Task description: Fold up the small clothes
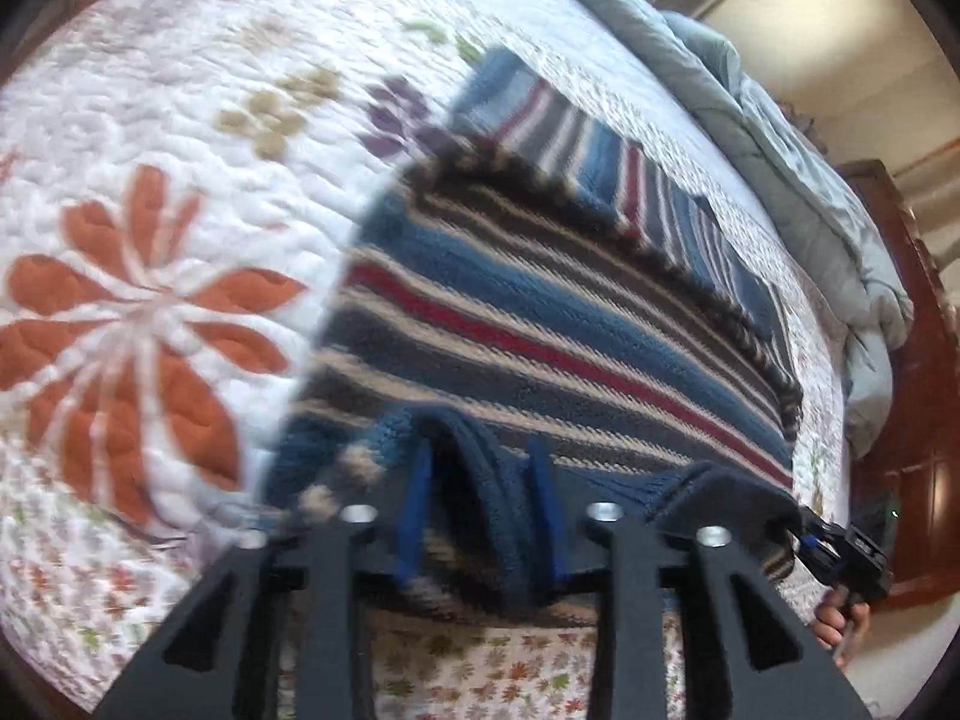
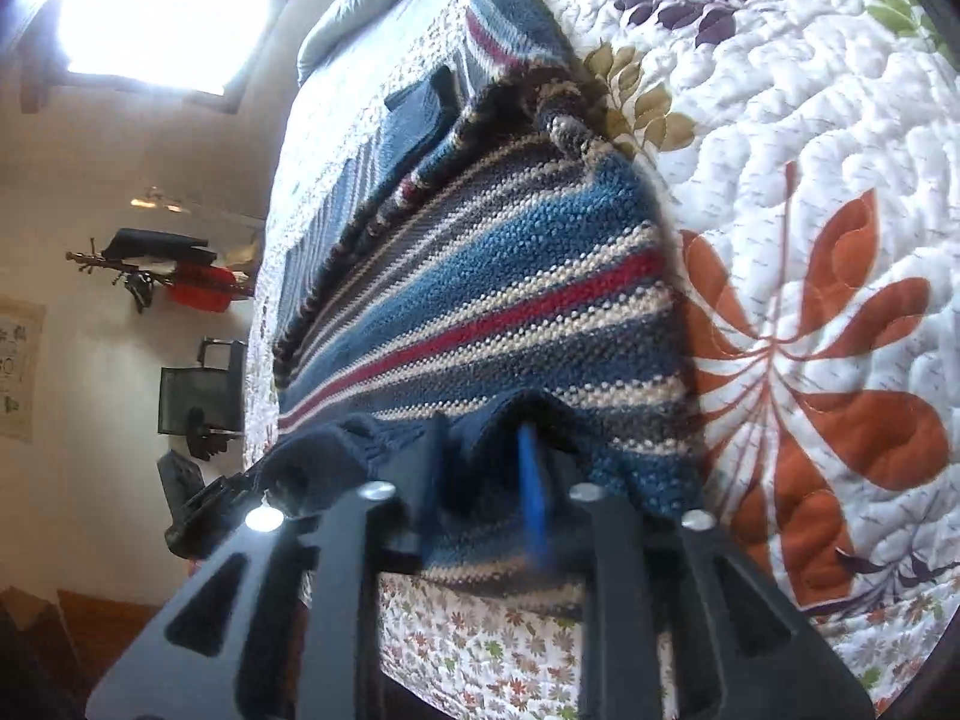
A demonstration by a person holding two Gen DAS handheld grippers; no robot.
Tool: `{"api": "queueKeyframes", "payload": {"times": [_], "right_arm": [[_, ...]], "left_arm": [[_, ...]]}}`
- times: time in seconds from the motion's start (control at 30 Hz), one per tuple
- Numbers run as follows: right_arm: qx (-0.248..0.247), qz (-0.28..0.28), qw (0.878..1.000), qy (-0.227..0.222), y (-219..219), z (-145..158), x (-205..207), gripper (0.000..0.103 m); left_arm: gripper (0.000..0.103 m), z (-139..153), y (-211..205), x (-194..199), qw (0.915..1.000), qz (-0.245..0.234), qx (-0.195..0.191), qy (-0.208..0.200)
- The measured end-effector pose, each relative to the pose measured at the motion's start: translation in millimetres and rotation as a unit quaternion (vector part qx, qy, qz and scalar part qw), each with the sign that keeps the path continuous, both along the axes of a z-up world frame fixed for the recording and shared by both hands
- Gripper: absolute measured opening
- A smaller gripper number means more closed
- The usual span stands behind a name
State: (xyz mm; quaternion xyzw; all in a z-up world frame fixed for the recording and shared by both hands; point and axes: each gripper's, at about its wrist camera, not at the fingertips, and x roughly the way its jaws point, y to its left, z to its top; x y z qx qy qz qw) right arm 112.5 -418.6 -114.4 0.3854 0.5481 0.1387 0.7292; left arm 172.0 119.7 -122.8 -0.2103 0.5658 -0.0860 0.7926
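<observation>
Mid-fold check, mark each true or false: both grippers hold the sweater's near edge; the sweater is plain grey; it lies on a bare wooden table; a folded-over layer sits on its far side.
1. Both the left gripper and right gripper pinch the near edge of the striped sweater. True.
2. The sweater is plain grey. False: it has blue, red, cream and grey stripes.
3. It lies on a bare wooden table. False: it lies on a floral quilt.
4. A folded-over layer sits on its far side. True.

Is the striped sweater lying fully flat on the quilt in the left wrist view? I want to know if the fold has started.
No: the left gripper pinches the striped sweater by its near edge, raised off the quilt.
</observation>
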Motion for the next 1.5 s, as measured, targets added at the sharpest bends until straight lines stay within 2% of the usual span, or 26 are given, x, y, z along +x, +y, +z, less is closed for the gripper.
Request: {"api": "queueKeyframes", "payload": {"times": [0.03,0.07,0.1,0.17,0.27,0.37,0.43,0.5,0.57,0.63,0.77,0.9,1.0,1.03,1.07,1.1,1.13,1.17,1.2,1.23,1.27,1.3,1.5], "right_arm": [[-0.015,-0.009,1.0,-0.007,-6,6,-4,0.069],[-0.038,-0.017,0.999,-0.016,-13,15,-8,0.062],[-0.049,-0.016,0.998,-0.019,-16,20,-10,0.058],[-0.074,-0.013,0.997,-0.025,-21,34,-16,0.054],[-0.112,0.014,0.993,-0.044,-14,51,-20,0.054],[-0.174,0.064,0.981,-0.063,9,66,-19,0.057],[-0.198,0.085,0.974,-0.067,22,65,-13,0.057],[-0.208,0.105,0.97,-0.066,35,62,-2,0.059],[-0.2,0.122,0.97,-0.063,43,55,10,0.066],[-0.206,0.134,0.968,-0.054,51,47,24,0.067],[-0.237,0.156,0.958,-0.035,59,26,44,0.068],[-0.223,0.177,0.958,-0.03,62,13,51,0.068],[-0.227,0.195,0.954,-0.025,69,5,55,0.067],[-0.23,0.198,0.953,-0.023,71,3,56,0.061],[-0.232,0.202,0.951,-0.022,73,1,57,0.055],[-0.233,0.204,0.951,-0.022,74,0,58,0.052],[-0.231,0.206,0.951,-0.023,75,0,59,0.043],[-0.225,0.208,0.952,-0.024,75,0,59,0.028],[-0.221,0.209,0.952,-0.023,75,1,59,0.018],[-0.215,0.208,0.954,-0.02,75,1,59,0.01],[-0.203,0.204,0.957,-0.018,73,2,58,0.01],[-0.198,0.2,0.959,-0.022,71,4,56,0.01],[-0.198,0.205,0.958,-0.042,70,16,35,0.009]], "left_arm": [[0.04,4,5,-3,0.9999,0.005,0.013,-0.007],[0.042,9,10,-5,0.9995,0.011,0.026,-0.015],[0.043,16,17,-9,0.9979,0.023,0.056,-0.024],[0.043,26,22,-15,0.9942,0.027,0.097,-0.037],[0.046,42,19,-29,0.9884,0.004,0.137,-0.065],[0.056,52,1,-35,0.9782,-0.035,0.182,-0.094],[0.058,52,-16,-29,0.9684,-0.065,0.216,-0.106],[0.061,48,-26,-19,0.9648,-0.09,0.222,-0.107],[0.061,40,-35,-7,0.9627,-0.111,0.226,-0.099],[0.061,29,-45,6,0.9574,-0.136,0.238,-0.09],[0.061,16,-60,19,0.9529,-0.176,0.233,-0.083],[0.063,8,-71,28,0.954,-0.21,0.197,-0.083],[0.063,-2,-81,36,0.9503,-0.228,0.201,-0.069],[0.061,-6,-85,38,0.9489,-0.236,0.2,-0.064],[0.055,-9,-87,39,0.9489,-0.241,0.195,-0.059],[0.044,-12,-88,40,0.9502,-0.247,0.183,-0.051],[0.041,-14,-89,41,0.9515,-0.246,0.179,-0.046],[0.034,-14,-89,41,0.9524,-0.242,0.179,-0.047],[0.024,-14,-89,40,0.9528,-0.239,0.181,-0.049],[0.019,-14,-87,39,0.9551,-0.238,0.17,-0.047],[0.013,-13,-86,38,0.9573,-0.235,0.162,-0.047],[0.011,-11,-83,36,0.9595,-0.23,0.155,-0.05],[0.011,-5,-74,10,0.9593,-0.226,0.155,-0.067]]}}
